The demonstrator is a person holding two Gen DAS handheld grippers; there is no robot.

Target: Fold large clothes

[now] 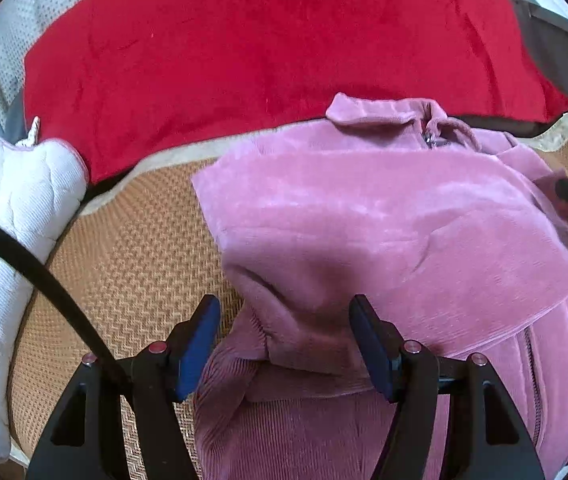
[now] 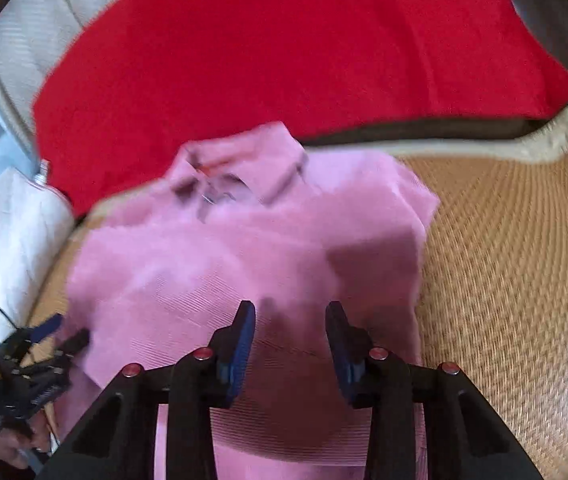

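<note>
A pink corduroy jacket [image 1: 383,216] is laid on a woven straw mat [image 1: 136,256], collar [image 1: 379,114] at 12 o'clock, with one sleeve folded across the body. The left claw [image 1: 284,344] is kept wide, and a bunched fold of the jacket is seen between its pads, which are not pressed on it. The right claw [image 2: 289,344] is held half open above the jacket, nothing gripped. A red blanket [image 1: 268,52] is spread at 12 o'clock and a white quilted pillow [image 1: 8,208] lies at 9 o'clock.

A pink corduroy jacket [image 1: 383,216] lies front up on the woven mat [image 1: 136,248], collar toward the red blanket [image 1: 264,40], one sleeve folded across its chest.
</note>
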